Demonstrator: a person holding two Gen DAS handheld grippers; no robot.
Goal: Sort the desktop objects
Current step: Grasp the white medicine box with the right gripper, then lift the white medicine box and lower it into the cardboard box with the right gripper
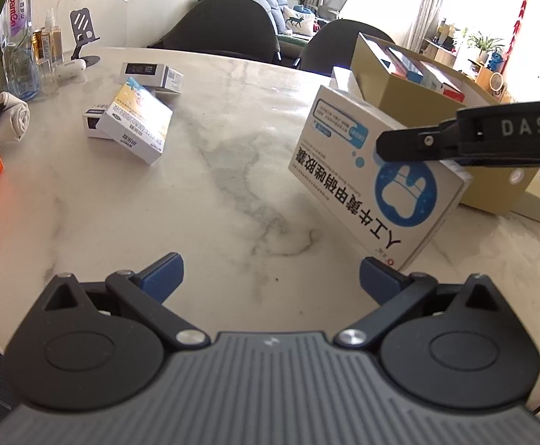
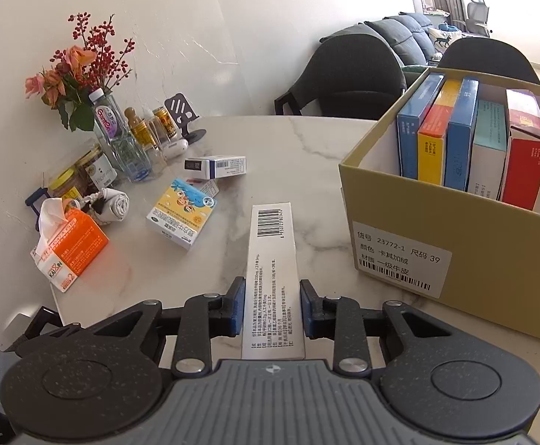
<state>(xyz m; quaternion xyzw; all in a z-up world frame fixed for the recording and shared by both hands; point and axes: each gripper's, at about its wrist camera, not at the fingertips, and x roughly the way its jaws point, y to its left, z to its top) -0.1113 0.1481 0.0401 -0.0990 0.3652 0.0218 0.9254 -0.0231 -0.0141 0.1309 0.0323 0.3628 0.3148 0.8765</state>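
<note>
My right gripper is shut on a white medicine box, its blue pads pressing the box's two broad faces and the barcoded narrow side facing up. In the left wrist view that box shows a blue paw logo and hangs tilted in front of the cardboard box, with one black finger across its face. The cardboard box holds several upright medicine boxes. My left gripper is open, nothing between its fingers. A yellow-and-blue box and a small white box lie on the table.
An orange tissue box, a rolled cloth, jars, a water bottle, a flower vase and a phone stand crowd the table's far left. Two dark chairs stand behind the marble table.
</note>
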